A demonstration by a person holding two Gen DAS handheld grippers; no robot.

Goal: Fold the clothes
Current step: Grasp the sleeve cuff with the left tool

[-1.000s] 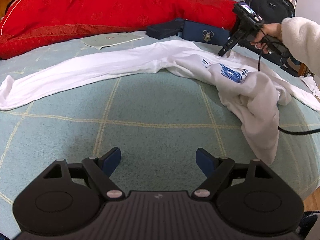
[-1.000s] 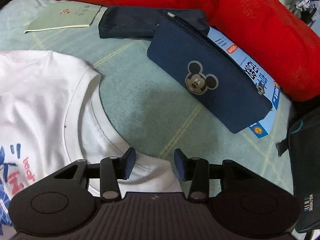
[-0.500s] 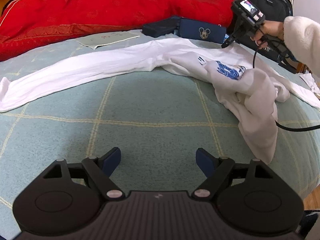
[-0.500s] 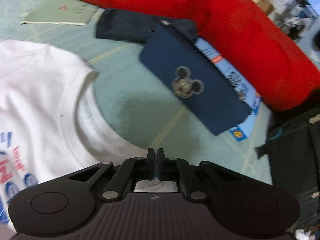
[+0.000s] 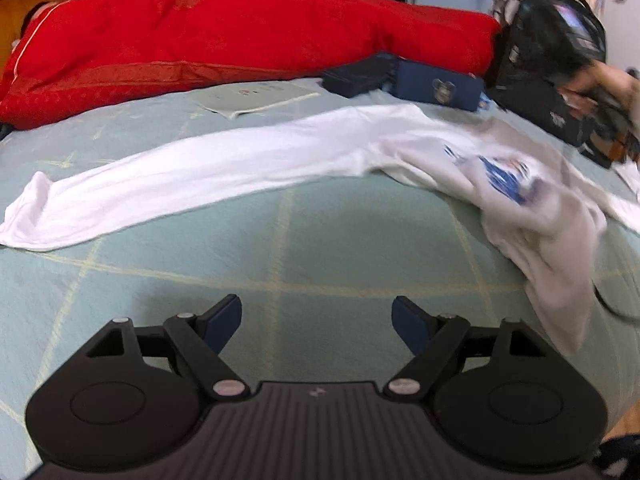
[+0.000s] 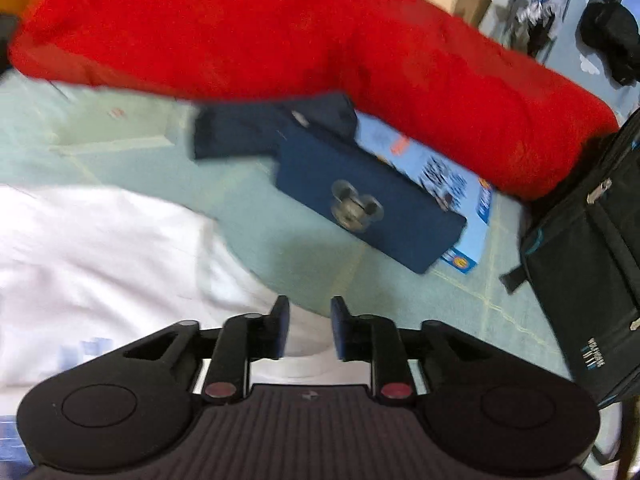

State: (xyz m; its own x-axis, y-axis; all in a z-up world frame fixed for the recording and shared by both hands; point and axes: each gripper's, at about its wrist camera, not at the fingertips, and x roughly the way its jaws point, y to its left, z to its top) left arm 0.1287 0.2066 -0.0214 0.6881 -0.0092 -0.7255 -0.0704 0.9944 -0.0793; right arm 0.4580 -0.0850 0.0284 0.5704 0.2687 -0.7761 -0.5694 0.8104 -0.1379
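Note:
A white long-sleeved shirt [image 5: 256, 164] with a blue print lies stretched across the pale green bedspread [image 5: 320, 248], its body bunched at the right. My left gripper [image 5: 317, 318] is open and empty, low over the bedspread in front of the shirt. My right gripper [image 6: 306, 324] is open, its jaws a small gap apart, over the shirt's collar edge [image 6: 120, 248]; the collar is not pinched between them. In the left wrist view the right gripper [image 5: 600, 120] shows blurred at the far right, held by a hand.
A red quilt [image 5: 240, 40] runs along the back of the bed. A navy Mickey pouch [image 6: 360, 200], another dark pouch [image 6: 256, 128], a blue booklet [image 6: 440, 172] and a pale green paper [image 5: 252, 94] lie near it. A black backpack [image 6: 592, 240] stands at the right.
My right gripper shut on the shirt's collar half a second ago, has now opened again and has drawn back to the right. The shirt body has shifted. My left gripper has stayed open, nearly still.

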